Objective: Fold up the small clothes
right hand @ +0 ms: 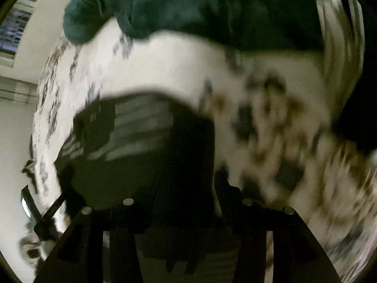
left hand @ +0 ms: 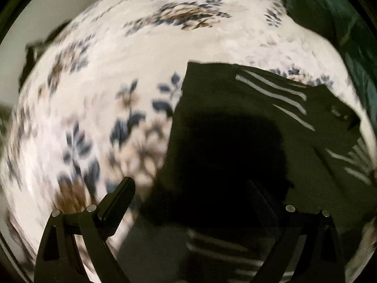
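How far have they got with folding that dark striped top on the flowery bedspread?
Partly done, it seems: the dark striped garment lies on the floral bedspread with a straight left edge, possibly folded over already. Both grippers hover above it; the left gripper stands open, the right gripper is too blurred to judge. A green garment still lies bunched up behind it.

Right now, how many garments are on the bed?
2. A dark striped garment lies under both grippers on the floral sheet; a dark green one is bunched at the far edge. More may lie out of view.
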Motion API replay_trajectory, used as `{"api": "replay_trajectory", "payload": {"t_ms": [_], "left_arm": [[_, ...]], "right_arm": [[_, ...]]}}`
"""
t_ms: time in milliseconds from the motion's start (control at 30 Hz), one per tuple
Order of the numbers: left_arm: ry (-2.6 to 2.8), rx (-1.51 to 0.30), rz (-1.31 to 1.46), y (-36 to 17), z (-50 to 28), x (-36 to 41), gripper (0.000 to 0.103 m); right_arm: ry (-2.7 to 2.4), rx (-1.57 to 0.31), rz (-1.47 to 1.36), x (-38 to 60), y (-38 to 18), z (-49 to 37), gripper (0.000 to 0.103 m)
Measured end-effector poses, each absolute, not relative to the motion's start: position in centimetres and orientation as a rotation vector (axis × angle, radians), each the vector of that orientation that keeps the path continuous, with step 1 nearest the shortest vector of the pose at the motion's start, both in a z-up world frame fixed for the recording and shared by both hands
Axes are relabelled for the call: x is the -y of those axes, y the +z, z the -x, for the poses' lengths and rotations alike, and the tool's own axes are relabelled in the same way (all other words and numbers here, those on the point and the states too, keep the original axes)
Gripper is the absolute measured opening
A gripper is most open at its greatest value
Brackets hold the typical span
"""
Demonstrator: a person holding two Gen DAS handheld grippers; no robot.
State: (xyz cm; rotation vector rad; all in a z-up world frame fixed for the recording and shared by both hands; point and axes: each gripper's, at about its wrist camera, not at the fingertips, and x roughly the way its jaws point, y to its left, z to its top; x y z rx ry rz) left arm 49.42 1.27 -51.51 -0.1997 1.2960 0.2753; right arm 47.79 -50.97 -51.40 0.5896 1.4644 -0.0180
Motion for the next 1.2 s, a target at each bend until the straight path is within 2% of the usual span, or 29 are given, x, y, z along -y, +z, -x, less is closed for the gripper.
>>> {"api": "replay_trajectory", "payload": {"t_ms": [100, 167, 233, 267, 300, 333, 367, 533, 700, 800, 833, 867, 900, 933, 967, 1000, 1033, 1100, 1200], "left_arm": [[0.271, -1.383, 0.347, -53.9, -49.4, -1.1, 0.095], [0.283, -1.374, 0.375, -54.8, -49.7, -0.8, 0.094], [0.347, -1.353, 0.304, -55.2, -50.2, -0.4, 0.049], [0.370, -1.347, 0.291, -55.3, -50.1, -0.4, 0.040], [0.374, -1.333, 0.301, -55.3, -49.9, -0.6, 0.026], [0.377, -1.314, 0.301, -55.0, -49.6, -0.8, 0.016], [0.366, -1.296, 0.292, -54.5, -49.1, -0.8, 0.013], [0.325, -1.248, 0.262, -52.2, -47.1, -1.0, 0.009], [0.287, -1.294, 0.238, -52.4, -46.9, -1.6, 0.011], [0.263, -1.336, 0.236, -52.6, -47.1, -1.7, 0.014], [0.259, -1.337, 0.220, -52.4, -47.2, -1.6, 0.019], [0.259, -1.328, 0.194, -52.0, -47.4, -1.4, 0.024], [0.255, -1.310, 0.167, -51.4, -47.5, -1.2, 0.042], [0.253, -1.298, 0.146, -51.0, -47.6, -0.9, 0.068], [0.255, -1.285, 0.120, -50.7, -47.8, -0.6, 0.081], [0.251, -1.264, 0.088, -50.2, -48.1, -0.1, 0.094], [0.243, -1.251, 0.069, -50.0, -48.4, 0.3, 0.094], [0.224, -1.249, 0.025, -50.0, -49.0, 1.5, 0.094], [0.194, -1.261, 0.002, -50.6, -50.0, 3.0, 0.094]], "right_arm": [[0.009, -1.539, -0.720, 50.0, -53.5, -45.2, 0.049], [0.024, -1.552, -0.803, 48.8, -55.2, -44.7, 0.049], [0.026, -1.532, -0.859, 47.8, -56.7, -44.6, 0.049], [0.018, -1.512, -0.882, 47.4, -57.3, -44.8, 0.049], [0.003, -1.498, -0.901, 47.2, -57.8, -45.0, 0.047], [-0.030, -1.475, -0.933, 47.1, -58.2, -44.8, 0.027], [-0.072, -1.460, -0.952, 47.1, -58.5, -44.6, 0.005], [-0.122, -1.404, -0.996, 46.9, -56.3, -43.3, 0.005], [-0.109, -1.441, -0.963, 46.0, -54.2, -40.5, 0.005], [-0.089, -1.596, -0.885, 45.6, -56.4, -39.8, 0.009], [-0.087, -1.638, -0.854, 45.8, -56.9, -39.8, 0.015], [-0.084, -1.649, -0.829, 46.1, -56.9, -39.8, 0.016], [-0.079, -1.631, -0.820, 46.6, -56.4, -39.8, 0.017], [-0.082, -1.597, -0.797, 47.2, -55.6, -39.8, 0.030], [-0.093, -1.567, -0.768, 47.6, -54.9, -39.8, 0.049], [-0.109, -1.522, -0.722, 48.1, -53.8, -39.9, 0.057], [-0.114, -1.485, -0.673, 48.4, -52.9, -40.0, 0.067], [-0.062, -1.458, -0.567, 48.3, -52.0, -40.6, 0.069], [0.151, -1.612, -0.264, 44.3, -53.6, -42.8, 0.069]]}}
